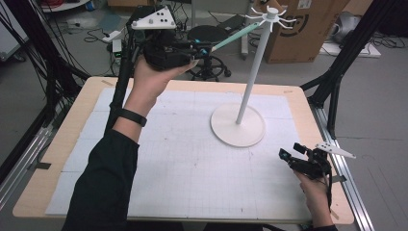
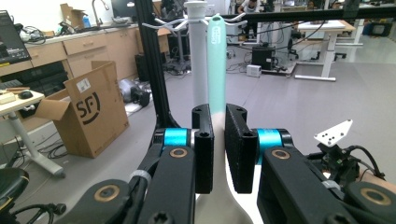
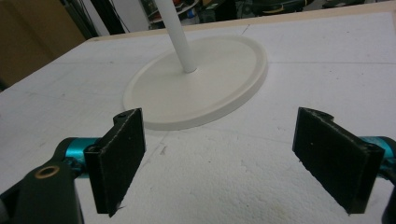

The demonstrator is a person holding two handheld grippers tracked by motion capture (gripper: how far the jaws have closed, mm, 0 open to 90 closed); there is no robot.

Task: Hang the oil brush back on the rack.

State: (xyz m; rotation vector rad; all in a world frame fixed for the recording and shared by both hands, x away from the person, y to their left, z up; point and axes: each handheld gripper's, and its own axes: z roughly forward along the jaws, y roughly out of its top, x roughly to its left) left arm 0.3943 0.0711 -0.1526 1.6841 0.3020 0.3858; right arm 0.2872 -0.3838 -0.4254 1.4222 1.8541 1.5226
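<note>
Your left gripper (image 1: 204, 48) is clamped on the mint-green utensil (image 2: 216, 65), its handle tip raised right up by the hooks of the white rack (image 1: 250, 72). You look to be mid-hang: next, guide the handle's hole onto a hook, then release. Your right gripper (image 3: 233, 158) idles near the rack's base (image 3: 205, 88), jaws wide apart, holding nothing

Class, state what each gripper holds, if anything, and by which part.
The left gripper clamps a long mint-green plastic utensil where its handle widens into the white end. The right gripper is open and holds nothing.
</note>
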